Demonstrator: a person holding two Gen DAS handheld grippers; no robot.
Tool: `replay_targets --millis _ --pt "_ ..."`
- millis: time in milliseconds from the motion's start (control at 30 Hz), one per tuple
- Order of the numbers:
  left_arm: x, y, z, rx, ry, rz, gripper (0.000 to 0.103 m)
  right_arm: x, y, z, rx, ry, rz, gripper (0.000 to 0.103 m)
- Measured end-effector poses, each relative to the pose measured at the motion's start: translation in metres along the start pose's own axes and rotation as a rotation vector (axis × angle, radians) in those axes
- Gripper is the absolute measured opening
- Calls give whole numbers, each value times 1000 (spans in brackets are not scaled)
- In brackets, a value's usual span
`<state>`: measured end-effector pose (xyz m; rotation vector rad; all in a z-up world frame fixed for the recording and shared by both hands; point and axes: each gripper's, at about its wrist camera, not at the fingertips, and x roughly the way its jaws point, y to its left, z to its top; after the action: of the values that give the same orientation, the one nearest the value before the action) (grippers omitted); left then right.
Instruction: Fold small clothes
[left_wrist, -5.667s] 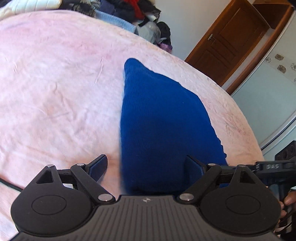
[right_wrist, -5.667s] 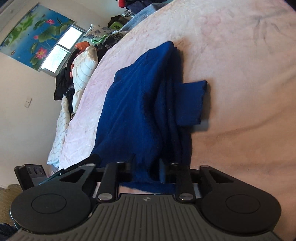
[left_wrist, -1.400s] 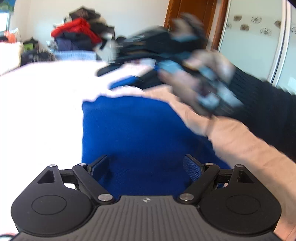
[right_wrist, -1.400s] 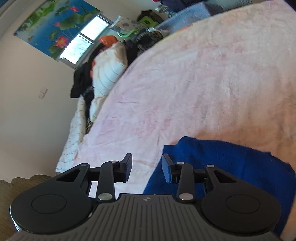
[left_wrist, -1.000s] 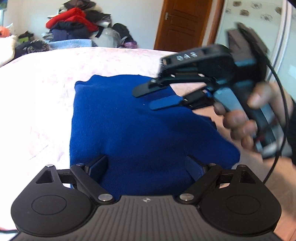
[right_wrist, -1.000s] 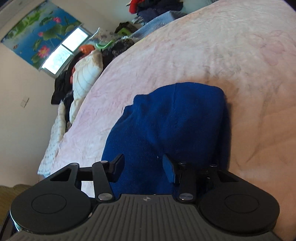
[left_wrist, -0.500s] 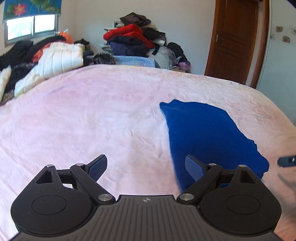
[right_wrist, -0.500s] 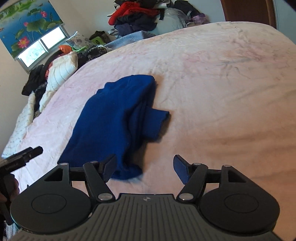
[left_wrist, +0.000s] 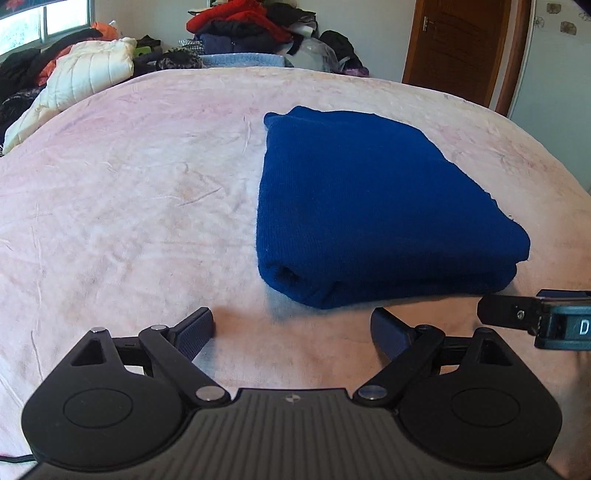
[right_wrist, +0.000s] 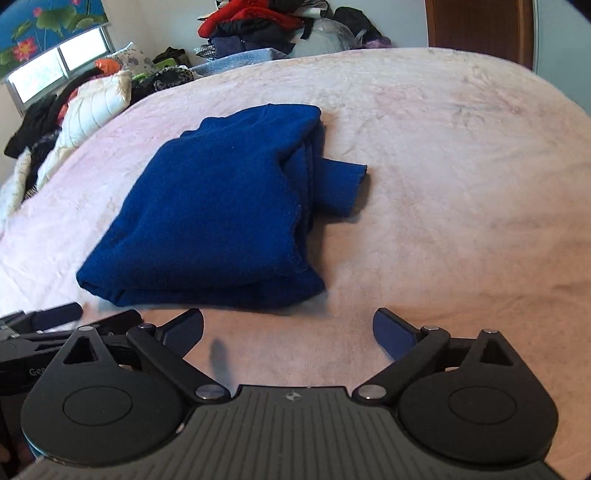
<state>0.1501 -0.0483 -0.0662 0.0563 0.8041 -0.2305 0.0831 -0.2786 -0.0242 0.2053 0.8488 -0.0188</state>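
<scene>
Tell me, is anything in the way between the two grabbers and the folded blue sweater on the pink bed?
No. Only bare pink blanket lies between the folded blue knitted sweater and the left gripper. The same goes for the right gripper, whose jaws are opening with nothing between them.

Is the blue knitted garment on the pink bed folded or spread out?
Folded: the blue knitted garment lies in stacked layers, with one sleeve end sticking out.

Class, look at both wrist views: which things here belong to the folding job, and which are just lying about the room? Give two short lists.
Part of the job:
- blue jumper, folded on the pink blanket
- left gripper, jaws open, empty
- right gripper, jaws opening, nothing between them

Just lying about:
- pile of clothes
- white quilt
- wooden door
- window
</scene>
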Motion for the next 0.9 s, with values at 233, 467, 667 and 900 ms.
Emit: replay_targets --millis 233,467,667,900 --pt "-1 -5 -14 42 -70 15 101 -5 11 -25 -88 -64 -113 102" --pt "-4 -5 -21 42 -116 10 103 0 -2 -28 -40 -162 -147 102" --pt "-4 -6 -25 50 -132 13 103 1 1 -31 -54 -171 -153 102" --pt "-5 -6 -26 53 -138 14 103 0 7 -36 -61 -183 -167 102"
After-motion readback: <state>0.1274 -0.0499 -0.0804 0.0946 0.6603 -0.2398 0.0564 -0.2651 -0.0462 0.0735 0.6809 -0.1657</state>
